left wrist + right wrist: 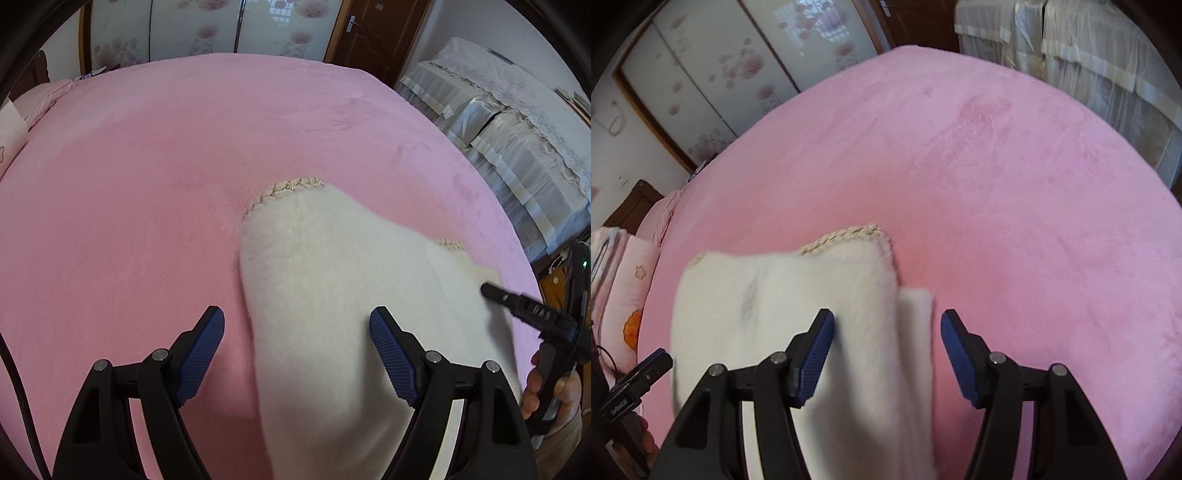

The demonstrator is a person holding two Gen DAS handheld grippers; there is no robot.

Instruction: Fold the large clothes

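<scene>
A fluffy cream-white garment (pixel 332 295) with braided beige trim lies folded on the pink bed (pixel 147 184). My left gripper (pixel 297 332) is open above the garment's left edge, with nothing between its blue pads. My right gripper (pixel 886 343) is open over the garment's (pixel 783 295) right edge, empty. The right gripper also shows at the right edge of the left wrist view (pixel 524 306). The left gripper shows at the lower left of the right wrist view (pixel 639 376).
Pink pillows (pixel 624 295) lie at the bed's left end. A wardrobe with floral sliding doors (pixel 207 29) and a brown door (pixel 373 33) stand beyond the bed. Lace-covered furniture (pixel 517 129) stands along the right side.
</scene>
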